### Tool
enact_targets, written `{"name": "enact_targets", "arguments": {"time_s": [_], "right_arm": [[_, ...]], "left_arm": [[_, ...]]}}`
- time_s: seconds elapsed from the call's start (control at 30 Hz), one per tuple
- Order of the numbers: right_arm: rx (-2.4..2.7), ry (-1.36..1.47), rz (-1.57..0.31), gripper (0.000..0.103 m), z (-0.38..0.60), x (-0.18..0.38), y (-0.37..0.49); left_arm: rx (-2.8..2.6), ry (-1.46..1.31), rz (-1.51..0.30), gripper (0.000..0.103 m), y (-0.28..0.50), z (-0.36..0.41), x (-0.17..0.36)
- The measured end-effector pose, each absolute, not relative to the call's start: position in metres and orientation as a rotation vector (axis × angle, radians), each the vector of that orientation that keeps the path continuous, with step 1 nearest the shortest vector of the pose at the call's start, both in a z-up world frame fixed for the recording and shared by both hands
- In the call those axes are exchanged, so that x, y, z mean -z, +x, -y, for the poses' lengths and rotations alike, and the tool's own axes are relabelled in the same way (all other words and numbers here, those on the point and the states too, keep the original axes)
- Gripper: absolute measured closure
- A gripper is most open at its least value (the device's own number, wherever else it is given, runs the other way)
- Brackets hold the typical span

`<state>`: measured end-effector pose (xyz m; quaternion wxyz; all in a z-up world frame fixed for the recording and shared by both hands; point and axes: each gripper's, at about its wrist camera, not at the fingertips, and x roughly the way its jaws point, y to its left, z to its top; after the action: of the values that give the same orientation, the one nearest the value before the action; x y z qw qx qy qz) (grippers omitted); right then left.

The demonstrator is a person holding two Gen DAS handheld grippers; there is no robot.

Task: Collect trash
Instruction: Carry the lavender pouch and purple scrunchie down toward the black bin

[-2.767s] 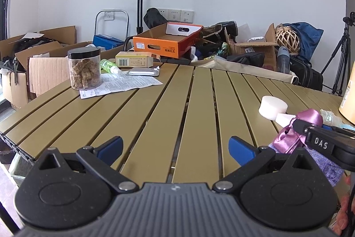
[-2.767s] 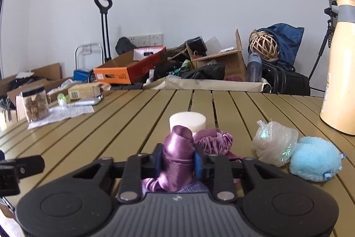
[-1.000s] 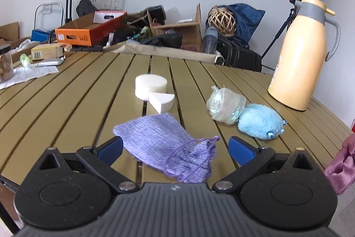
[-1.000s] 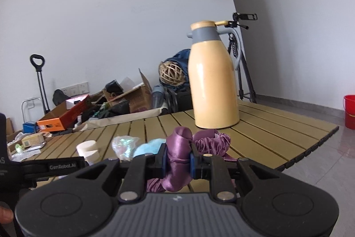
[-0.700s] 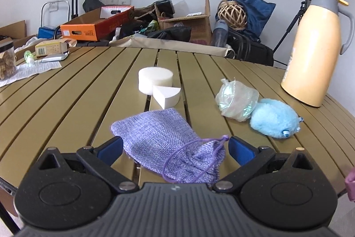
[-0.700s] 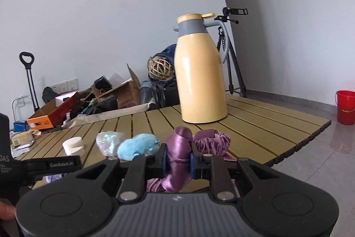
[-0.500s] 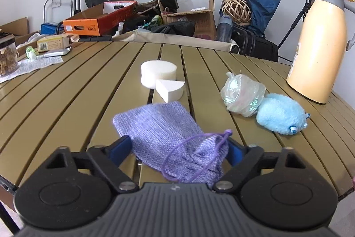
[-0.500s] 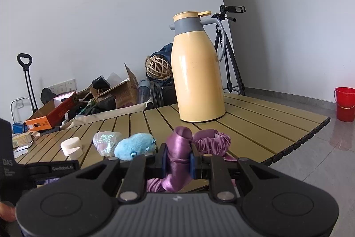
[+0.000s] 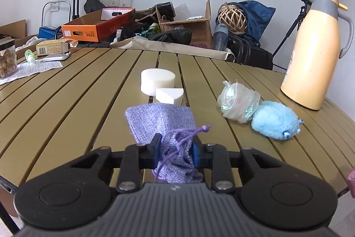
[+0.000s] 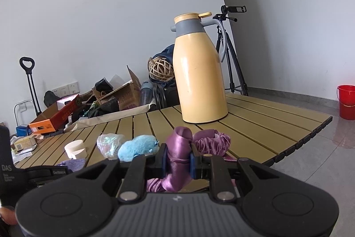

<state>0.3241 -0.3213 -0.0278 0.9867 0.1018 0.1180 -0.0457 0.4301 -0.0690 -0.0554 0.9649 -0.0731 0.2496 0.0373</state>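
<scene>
Left gripper (image 9: 175,151): clamped on the gathered neck of the lilac drawstring pouch (image 9: 162,119), at the near edge of the slatted table (image 9: 73,103).
Pouch body: lies on the slats just ahead of the blue pads, its cord looped over the neck.
Right gripper (image 10: 177,158): pinched tight on a purple satin scrunchie (image 10: 179,148), held above the table's near edge; a ruffled loop bulges to the right of the fingers.
Middle of table: two white foam pieces (image 9: 158,81), touching; to their right a crumpled clear wrapper (image 9: 238,101) against a blue plush toy (image 9: 275,122).
Far right: yellow thermos jug (image 9: 312,48), upright.
Far left: jar (image 9: 7,59) on a printed sheet.
</scene>
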Motion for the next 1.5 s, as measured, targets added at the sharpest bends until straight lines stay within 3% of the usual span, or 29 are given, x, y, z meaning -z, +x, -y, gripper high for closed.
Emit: {"name": "enact_targets", "arguments": {"time_s": [1.5], "right_arm": [[-0.104, 0.231, -0.211, 0.085, 0.264, 0.004, 0.283]], "left_arm": [[0.102, -0.145, -0.395, 0.080, 0.289, 0.021, -0.008]]}}
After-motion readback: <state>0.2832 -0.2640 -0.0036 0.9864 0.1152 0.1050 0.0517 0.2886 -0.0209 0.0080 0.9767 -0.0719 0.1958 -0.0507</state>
